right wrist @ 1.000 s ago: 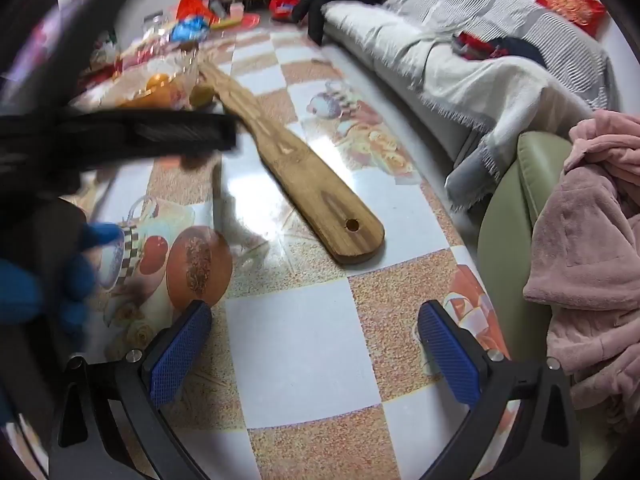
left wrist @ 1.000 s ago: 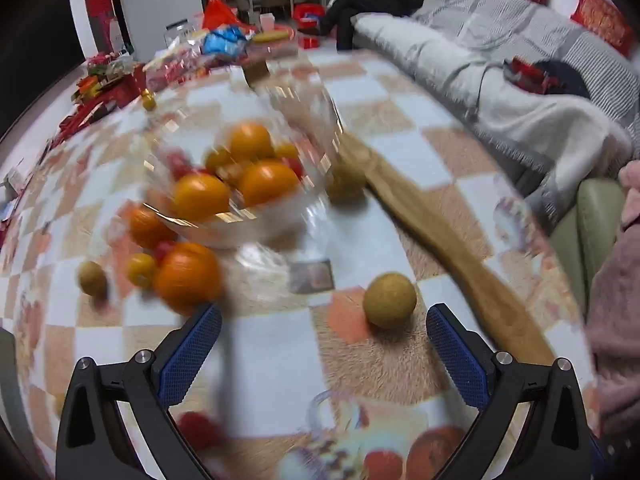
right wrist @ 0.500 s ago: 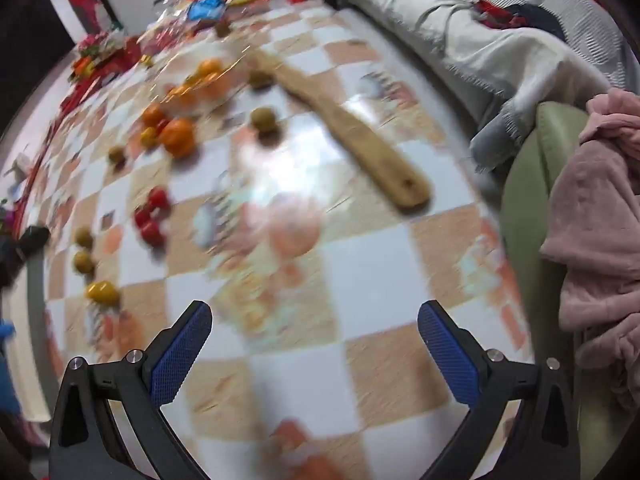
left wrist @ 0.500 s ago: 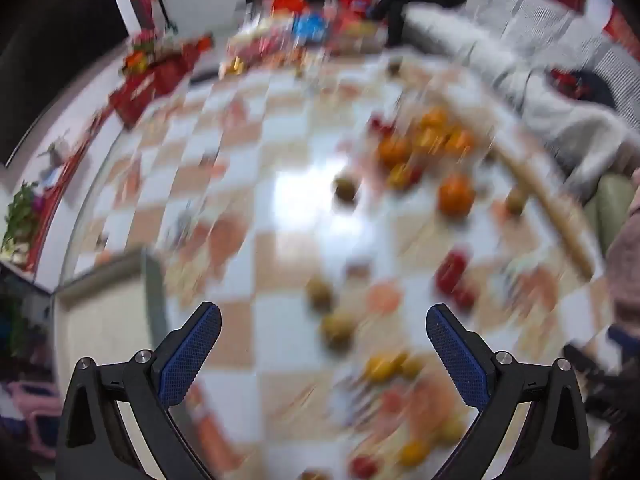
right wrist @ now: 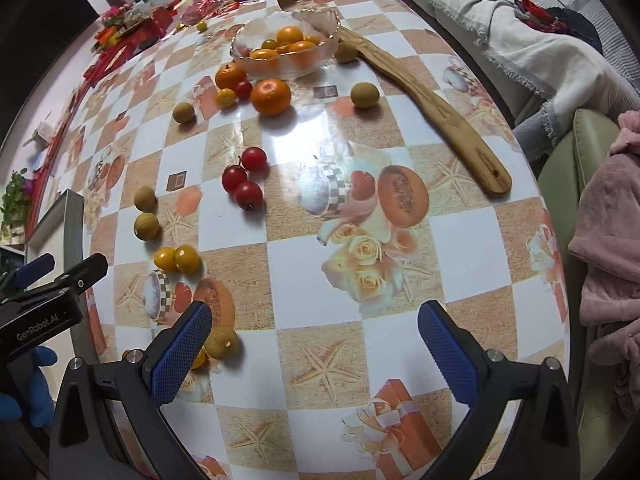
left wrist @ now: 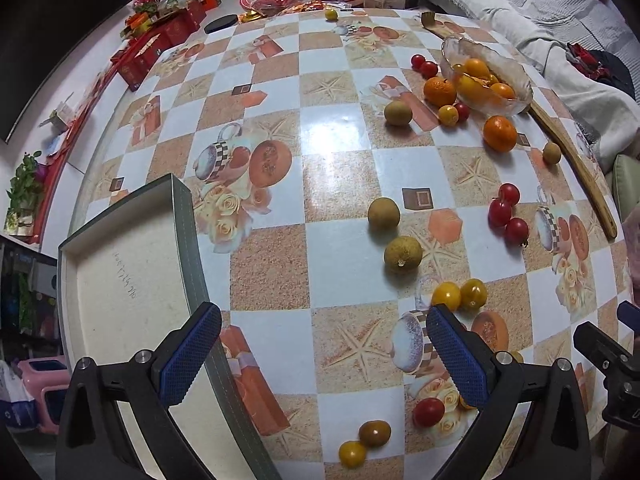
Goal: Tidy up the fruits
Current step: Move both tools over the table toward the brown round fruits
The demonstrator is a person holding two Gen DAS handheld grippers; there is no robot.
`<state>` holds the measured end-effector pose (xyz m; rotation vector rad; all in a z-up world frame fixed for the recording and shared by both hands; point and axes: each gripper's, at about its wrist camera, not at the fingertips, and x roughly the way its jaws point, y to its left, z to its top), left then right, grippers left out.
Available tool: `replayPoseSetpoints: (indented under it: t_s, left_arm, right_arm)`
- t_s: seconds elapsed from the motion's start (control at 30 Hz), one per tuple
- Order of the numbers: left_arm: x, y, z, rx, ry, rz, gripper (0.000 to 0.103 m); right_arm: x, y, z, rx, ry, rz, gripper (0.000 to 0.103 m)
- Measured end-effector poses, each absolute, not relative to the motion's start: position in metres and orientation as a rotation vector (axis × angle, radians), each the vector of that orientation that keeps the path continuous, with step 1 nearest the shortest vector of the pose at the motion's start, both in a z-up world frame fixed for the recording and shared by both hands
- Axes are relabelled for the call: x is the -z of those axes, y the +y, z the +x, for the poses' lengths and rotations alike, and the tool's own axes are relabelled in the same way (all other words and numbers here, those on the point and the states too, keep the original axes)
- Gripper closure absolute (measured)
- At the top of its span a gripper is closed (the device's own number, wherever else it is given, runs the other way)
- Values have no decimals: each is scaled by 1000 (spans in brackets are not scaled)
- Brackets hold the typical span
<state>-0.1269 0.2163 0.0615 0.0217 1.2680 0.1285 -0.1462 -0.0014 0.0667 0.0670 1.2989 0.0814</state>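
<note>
The left hand-held gripper [left wrist: 322,354] hovers low over the near edge of the desk [left wrist: 340,176], jaws spread wide and empty; the right hand-held gripper [right wrist: 314,354] hangs likewise agape with nothing between its pads. Just beside the left one lies an open box lid [left wrist: 120,280], bare inside. Beyond it the fruit is scattered: two yellow tomatoes [left wrist: 460,294] near, brownish longans [left wrist: 402,252] further, three red cherry tomatoes [left wrist: 506,214] to the right, and a loose orange [left wrist: 499,133] beside the glass bowl [left wrist: 486,76], which already holds oranges. The sensible approach seems to be one fruit at a time, nearest first: straddle it squarely, close gently since tomatoes bruise and roll, and lift straight up.
</note>
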Motion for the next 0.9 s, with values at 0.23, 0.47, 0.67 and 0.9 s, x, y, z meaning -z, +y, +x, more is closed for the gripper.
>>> replayPoseSetpoints:
  t_s: [0.23,0.47,0.67,0.9]
  left_arm:
    - [-60,218,-122,-142,1275,12,0]
    - [-58,215,-115,-133,1280,9,0]
    - [-56,213,-106,-133,1283,-4,0]
    - [-56,212,-91,-150,1270,-16,0]
  right_arm:
    - [-69,1,-142,-98,1308,55,0]
    - [-67,0,-134,-101,1312,59,0]
    - [-66,-2,-125,-109,1310,60,0]
    - [-67,-5,-111,-118,1303,69,0]
